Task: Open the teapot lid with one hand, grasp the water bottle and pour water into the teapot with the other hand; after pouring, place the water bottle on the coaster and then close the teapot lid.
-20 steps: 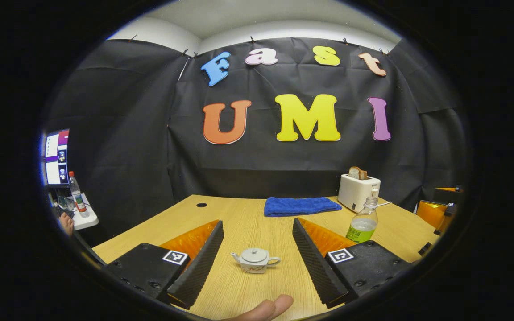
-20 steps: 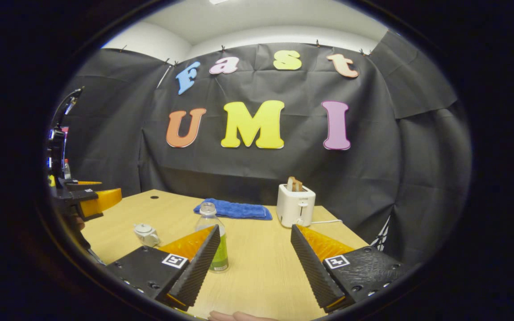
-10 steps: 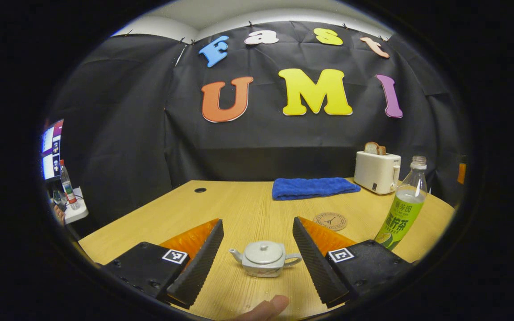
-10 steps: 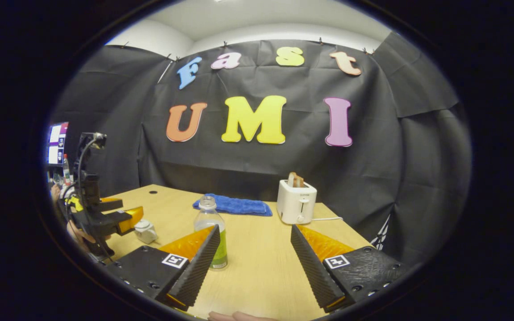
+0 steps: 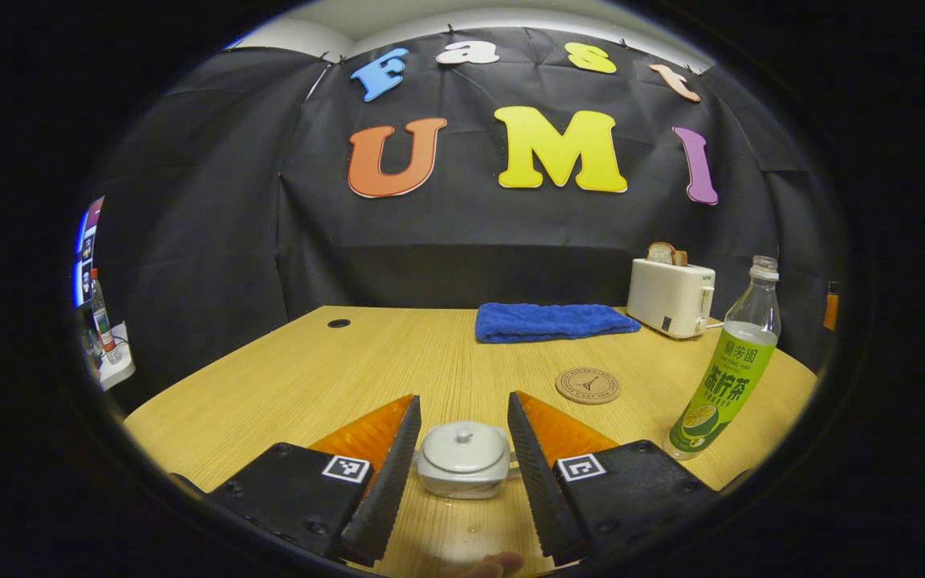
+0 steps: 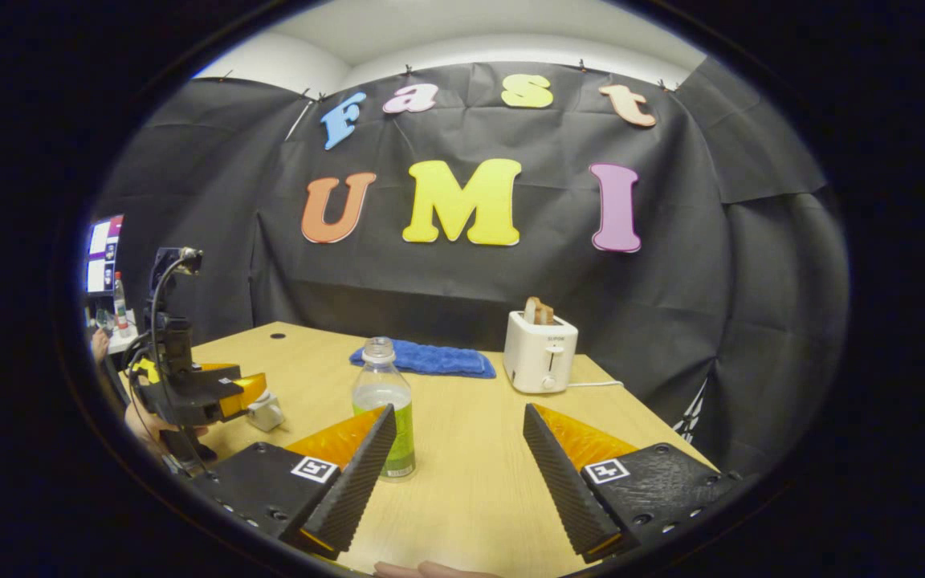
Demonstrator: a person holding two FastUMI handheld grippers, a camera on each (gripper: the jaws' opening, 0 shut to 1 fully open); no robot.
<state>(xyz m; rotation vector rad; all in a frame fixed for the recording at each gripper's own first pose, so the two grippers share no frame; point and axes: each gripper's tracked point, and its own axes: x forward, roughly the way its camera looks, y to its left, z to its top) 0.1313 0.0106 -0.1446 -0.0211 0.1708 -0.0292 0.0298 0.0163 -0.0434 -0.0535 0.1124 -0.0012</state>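
Observation:
A small white teapot [image 5: 462,461] with its lid on sits on the wooden table [image 5: 286,377], between the fingers of my left gripper [image 5: 462,397]. The jaws stand close against its sides and hide the spout and handle; whether they press on it I cannot tell. In the right gripper view the left gripper [image 6: 242,395] hovers at the teapot [image 6: 267,413]. A clear water bottle [image 5: 723,377] with a green label stands uncapped to the right, near a round coaster [image 5: 588,385]. My right gripper [image 6: 457,409] is open, with the bottle [image 6: 385,393] just beyond its left finger.
A white toaster [image 5: 670,297] holding bread and a folded blue towel [image 5: 551,321] sit along the table's back edge. A side shelf with another bottle [image 5: 101,321] and a screen lies beyond the table's left edge. A hand [image 6: 145,429] holds the left gripper.
My left gripper has come forward and down over the teapot and its jaws have narrowed around it. The right gripper has drifted only slightly and stays open.

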